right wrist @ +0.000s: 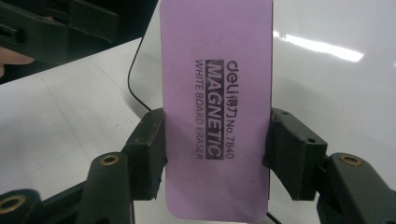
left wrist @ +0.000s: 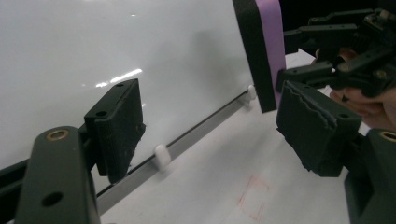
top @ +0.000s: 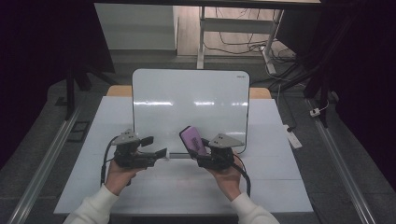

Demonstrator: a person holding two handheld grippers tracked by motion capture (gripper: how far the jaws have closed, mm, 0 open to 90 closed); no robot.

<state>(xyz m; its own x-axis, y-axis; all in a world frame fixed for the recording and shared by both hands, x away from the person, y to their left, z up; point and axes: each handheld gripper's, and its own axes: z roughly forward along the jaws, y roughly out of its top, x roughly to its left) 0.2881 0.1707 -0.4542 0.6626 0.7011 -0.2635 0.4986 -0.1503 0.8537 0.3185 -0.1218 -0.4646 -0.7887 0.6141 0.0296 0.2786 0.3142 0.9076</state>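
Observation:
A white board (top: 190,107) stands tilted at the table's back. My right gripper (top: 201,150) is shut on a purple magnetic whiteboard eraser (top: 192,138), held up in front of the board's lower edge. In the right gripper view the jaws clamp the two long sides of the eraser (right wrist: 217,107), its printed face toward the camera, with the board (right wrist: 336,84) behind. My left gripper (top: 155,145) is open and holds nothing, just left of the eraser and pointing toward it. Between its black pads (left wrist: 119,130) I see the board (left wrist: 116,46), the eraser (left wrist: 267,46) and the right gripper (left wrist: 336,60).
The board's metal bottom rail (left wrist: 201,133) carries white clips (left wrist: 161,156). A faint red square (left wrist: 252,200) is drawn on the white table (top: 187,186). A power strip (top: 293,137) lies on the floor to the right, and desk legs with cables (top: 233,42) stand behind.

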